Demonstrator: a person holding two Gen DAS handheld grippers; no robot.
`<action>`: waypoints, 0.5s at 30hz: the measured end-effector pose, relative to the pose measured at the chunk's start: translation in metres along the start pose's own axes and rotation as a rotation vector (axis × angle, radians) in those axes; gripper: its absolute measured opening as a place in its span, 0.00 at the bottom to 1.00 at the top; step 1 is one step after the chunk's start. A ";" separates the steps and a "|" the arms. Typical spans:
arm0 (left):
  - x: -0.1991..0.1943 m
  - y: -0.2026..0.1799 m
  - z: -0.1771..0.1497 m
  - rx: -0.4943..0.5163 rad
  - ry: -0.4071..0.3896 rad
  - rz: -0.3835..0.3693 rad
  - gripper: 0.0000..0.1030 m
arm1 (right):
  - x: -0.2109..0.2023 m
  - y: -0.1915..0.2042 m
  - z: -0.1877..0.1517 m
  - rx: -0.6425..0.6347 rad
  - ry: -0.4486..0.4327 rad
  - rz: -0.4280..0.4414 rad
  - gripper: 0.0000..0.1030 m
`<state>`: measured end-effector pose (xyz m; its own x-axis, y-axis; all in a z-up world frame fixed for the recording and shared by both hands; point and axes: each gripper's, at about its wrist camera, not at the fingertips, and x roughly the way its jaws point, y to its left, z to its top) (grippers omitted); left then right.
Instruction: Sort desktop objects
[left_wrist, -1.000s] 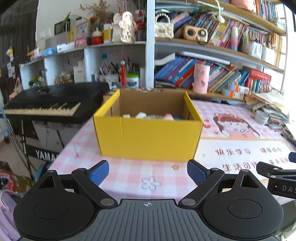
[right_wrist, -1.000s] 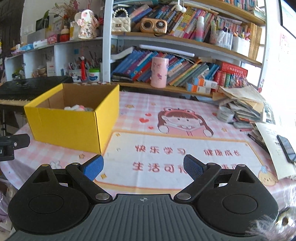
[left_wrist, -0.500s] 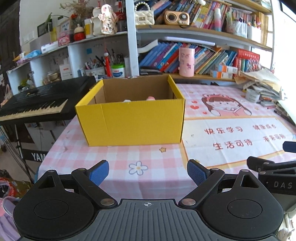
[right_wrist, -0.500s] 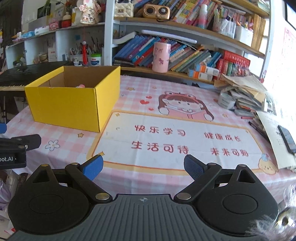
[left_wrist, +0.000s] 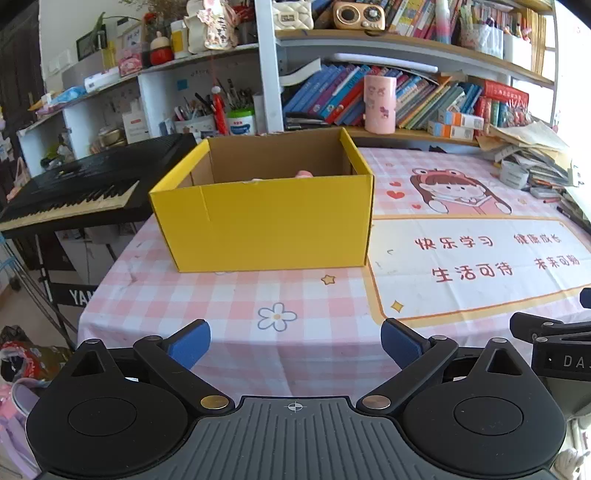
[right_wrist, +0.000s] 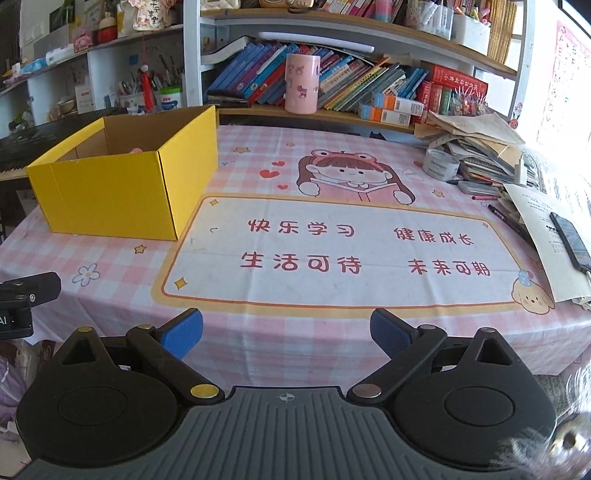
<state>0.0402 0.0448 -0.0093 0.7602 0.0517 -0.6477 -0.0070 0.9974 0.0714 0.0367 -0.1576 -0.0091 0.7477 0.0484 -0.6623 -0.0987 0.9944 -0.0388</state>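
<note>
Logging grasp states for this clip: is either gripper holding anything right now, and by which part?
Nothing is held. The left gripper and the right gripper are both open and empty, above the near table edge, short of the yellow box.

A: Backdrop?
B: White shelving unit along the back wall, packed with books. Black keyboard on a stand at left, beside the surface, which has a pink checked cloth.
A: Light?
B: Strong daylight from the right; paper stack there looks washed out.
</note>
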 end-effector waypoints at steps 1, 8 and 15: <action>0.000 -0.001 0.000 0.002 0.003 -0.002 0.98 | 0.001 0.000 0.000 -0.001 0.003 0.001 0.95; 0.005 -0.010 0.000 0.050 0.039 -0.016 0.99 | 0.003 -0.005 -0.001 0.010 0.022 -0.009 0.96; 0.009 -0.017 0.001 0.080 0.053 -0.051 0.99 | 0.004 -0.008 -0.002 0.023 0.031 -0.023 0.96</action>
<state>0.0479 0.0286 -0.0160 0.7225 0.0062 -0.6913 0.0840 0.9918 0.0967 0.0389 -0.1656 -0.0129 0.7291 0.0234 -0.6840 -0.0665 0.9971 -0.0369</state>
